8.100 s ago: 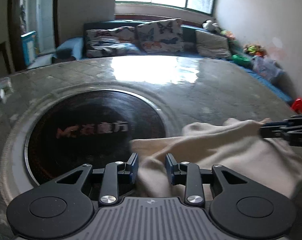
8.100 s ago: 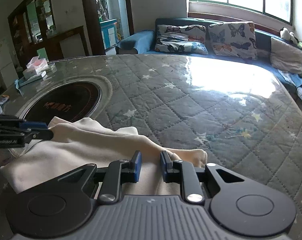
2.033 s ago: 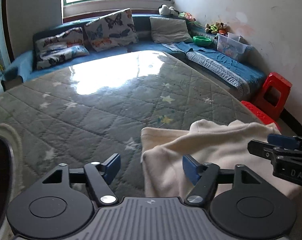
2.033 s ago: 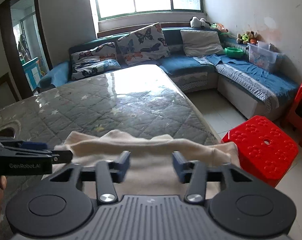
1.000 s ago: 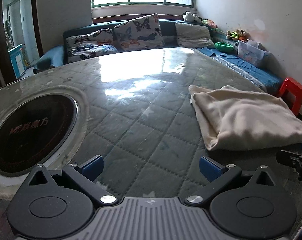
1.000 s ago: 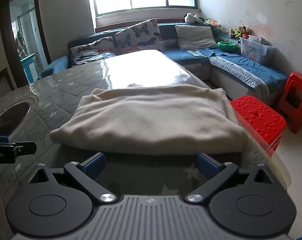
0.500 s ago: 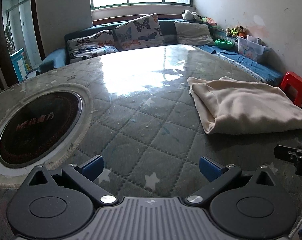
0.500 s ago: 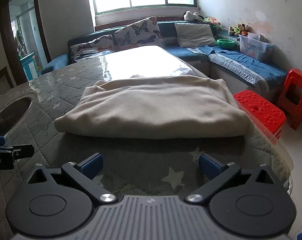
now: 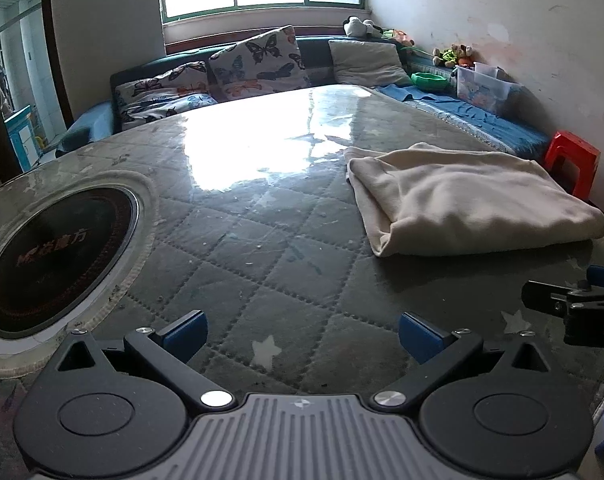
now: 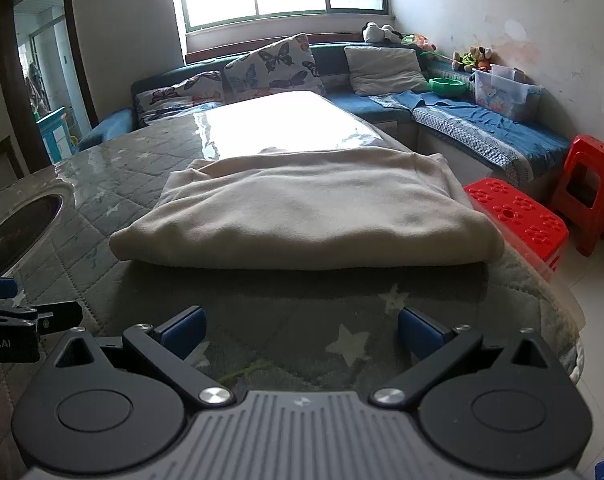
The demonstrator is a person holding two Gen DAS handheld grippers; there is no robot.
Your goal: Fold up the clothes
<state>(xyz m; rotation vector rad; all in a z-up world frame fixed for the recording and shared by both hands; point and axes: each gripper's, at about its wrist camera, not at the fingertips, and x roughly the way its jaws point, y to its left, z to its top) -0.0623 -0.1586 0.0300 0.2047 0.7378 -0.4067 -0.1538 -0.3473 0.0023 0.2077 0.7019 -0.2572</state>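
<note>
Cloth — one cream garment, folded — lies on the quilted table near its right edge. Two grippers, left gripper and right gripper, both spread wide, grasp nothing; two red stools stand beside.

A wide stretch of quilted table lies bare between the round dark inset on the left and the folded cream garment at the right edge. Red stools stand just beside that edge.
</note>
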